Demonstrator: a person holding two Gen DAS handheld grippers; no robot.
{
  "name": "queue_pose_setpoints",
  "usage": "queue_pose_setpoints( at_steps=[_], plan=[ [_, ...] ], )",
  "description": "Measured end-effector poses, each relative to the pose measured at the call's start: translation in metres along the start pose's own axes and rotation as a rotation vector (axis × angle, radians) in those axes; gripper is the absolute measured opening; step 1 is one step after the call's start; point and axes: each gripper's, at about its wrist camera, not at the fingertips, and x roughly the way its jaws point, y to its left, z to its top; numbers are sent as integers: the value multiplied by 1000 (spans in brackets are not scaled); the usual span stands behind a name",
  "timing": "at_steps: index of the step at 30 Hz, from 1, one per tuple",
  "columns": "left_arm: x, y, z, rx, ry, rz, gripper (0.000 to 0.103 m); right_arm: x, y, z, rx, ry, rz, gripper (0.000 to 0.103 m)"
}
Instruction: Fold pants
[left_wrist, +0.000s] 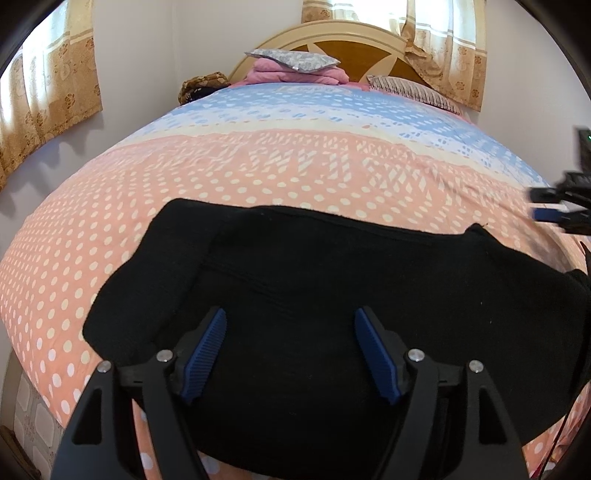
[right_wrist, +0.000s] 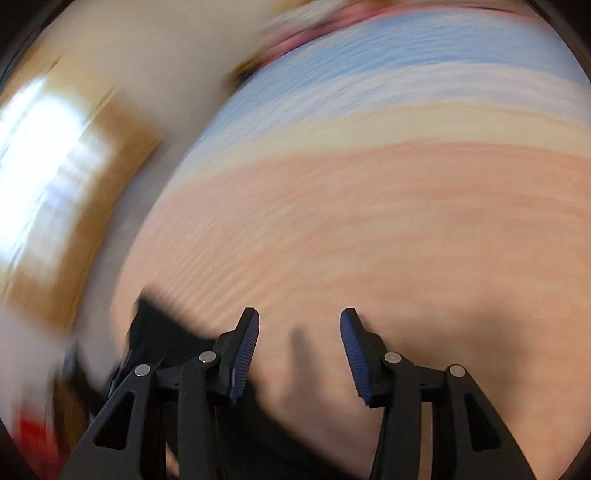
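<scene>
In the left wrist view, the black pants (left_wrist: 314, 295) lay on the bed (left_wrist: 258, 166), near its front edge, already doubled into a broad, roughly rectangular bundle with a thicker layer showing along its left side. The fabric looked soft and matte, mostly smooth, its right end trailing out of view. The left claw (left_wrist: 291, 354) hovered over the bundle with its jaws spread, nothing between them. The right claw (left_wrist: 554, 208) showed at the far right edge, above the bedspread and clear of the pants. By my judgement at least one fold was done, and a further fold or a tidying remained.

In the right wrist view, heavy blur smeared everything. The right claw (right_wrist: 299, 347) stood spread and empty over the pink bedspread (right_wrist: 369, 221), the pants (right_wrist: 166, 332) a dark patch at lower left.
</scene>
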Motion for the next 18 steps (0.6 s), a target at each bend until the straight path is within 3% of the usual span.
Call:
queue_pose_setpoints(
  at_steps=[5,9,11,13,16,17,18],
  plan=[
    [2,-2,2,-10,8,21,77,-96,-71,-4,148,-233,-535,48],
    [4,-2,3,-16,14,26,77,-140,-145,-3,351,-263,-833,48],
    [4,-3,3,-16,14,32,78,-138,-173,-3,382,-202,-954,48],
    [5,-4,3,-17,14,37,78,-125,-200,-6,422,-107,-948,48],
    [6,-4,3,-16,16,44,78,-124,-200,-9,405,-136,-938,49],
    [7,-4,4,-16,15,46,79,-124,-197,-7,407,-134,-930,45],
    [7,-4,4,-14,14,48,79,-127,-198,-8,414,-142,-887,29]
  ],
)
